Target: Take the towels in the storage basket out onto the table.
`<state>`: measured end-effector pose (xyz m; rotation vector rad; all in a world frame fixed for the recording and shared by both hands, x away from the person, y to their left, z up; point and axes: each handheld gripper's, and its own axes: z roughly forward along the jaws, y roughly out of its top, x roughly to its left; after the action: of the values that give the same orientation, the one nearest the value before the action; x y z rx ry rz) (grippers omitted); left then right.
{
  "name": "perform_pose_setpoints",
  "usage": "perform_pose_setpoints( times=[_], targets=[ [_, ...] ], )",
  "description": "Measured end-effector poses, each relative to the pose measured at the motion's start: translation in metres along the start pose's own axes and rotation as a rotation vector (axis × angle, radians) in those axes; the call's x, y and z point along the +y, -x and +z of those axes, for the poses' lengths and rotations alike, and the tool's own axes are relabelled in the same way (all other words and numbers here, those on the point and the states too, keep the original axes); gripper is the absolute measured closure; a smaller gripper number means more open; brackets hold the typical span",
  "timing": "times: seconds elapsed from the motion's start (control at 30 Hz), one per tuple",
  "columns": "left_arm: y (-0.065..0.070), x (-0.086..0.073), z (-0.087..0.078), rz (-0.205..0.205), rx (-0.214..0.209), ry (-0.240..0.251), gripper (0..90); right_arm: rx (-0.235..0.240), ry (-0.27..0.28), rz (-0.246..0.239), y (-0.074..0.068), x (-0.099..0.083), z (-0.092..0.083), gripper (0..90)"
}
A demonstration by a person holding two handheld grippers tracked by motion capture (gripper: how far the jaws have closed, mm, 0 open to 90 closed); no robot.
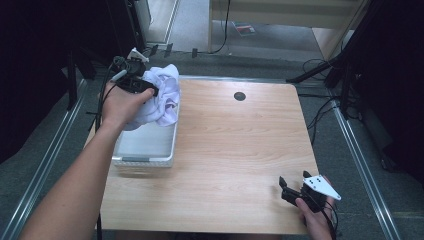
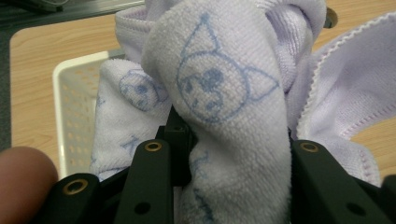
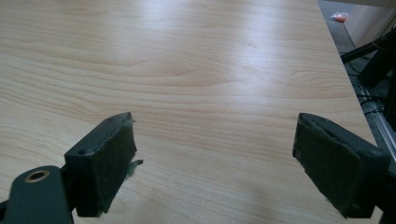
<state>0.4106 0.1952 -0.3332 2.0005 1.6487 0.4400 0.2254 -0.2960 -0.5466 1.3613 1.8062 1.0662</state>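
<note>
- left gripper (image 1: 150, 89) is clamped on a bunched lilac towel (image 1: 162, 97), held up over the far end of the white basket (image 1: 145, 150)
- right gripper (image 1: 295, 187) sits wide open, holding nothing, near the table (image 1: 240, 145) front edge
- looks like the towel's mid-transfer; which direction, can't tell

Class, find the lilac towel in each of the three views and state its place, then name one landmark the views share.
High view: the towel hangs bunched at upper left, clamped in the left gripper above the white basket.
Left gripper view: the towel is in the centre, pinched between the black jaws, basket behind at left.
Right gripper view: not in it; the open right gripper faces bare tabletop.
Shared landmark: the wooden table.
</note>
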Motion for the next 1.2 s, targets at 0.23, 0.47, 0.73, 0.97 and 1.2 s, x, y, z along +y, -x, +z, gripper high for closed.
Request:
perform_pose_setpoints(
  times=[0.23, 0.47, 0.73, 0.97, 1.2],
  targets=[
    [0.019, 0.002, 0.008, 0.019, -0.021, 0.001, 65.3, 0.001, 0.0, -0.001, 0.0, 0.0, 0.0, 13.4],
    [0.053, 0.005, 0.02, 0.053, -0.053, -0.01, 65.2, 0.002, 0.0, -0.001, 0.0, 0.0, 0.0, 13.5],
    [0.088, 0.009, 0.036, 0.084, -0.08, -0.017, 65.1, 0.005, 0.001, 0.004, 0.0, 0.0, 0.0, 13.4],
    [0.116, 0.008, 0.053, 0.106, -0.103, -0.031, 64.8, 0.01, 0.003, 0.008, 0.001, 0.0, 0.0, 13.4],
    [0.137, 0.007, 0.068, 0.116, -0.126, -0.045, 64.8, 0.014, 0.005, 0.009, 0.002, 0.0, 0.0, 13.4]
  ],
)
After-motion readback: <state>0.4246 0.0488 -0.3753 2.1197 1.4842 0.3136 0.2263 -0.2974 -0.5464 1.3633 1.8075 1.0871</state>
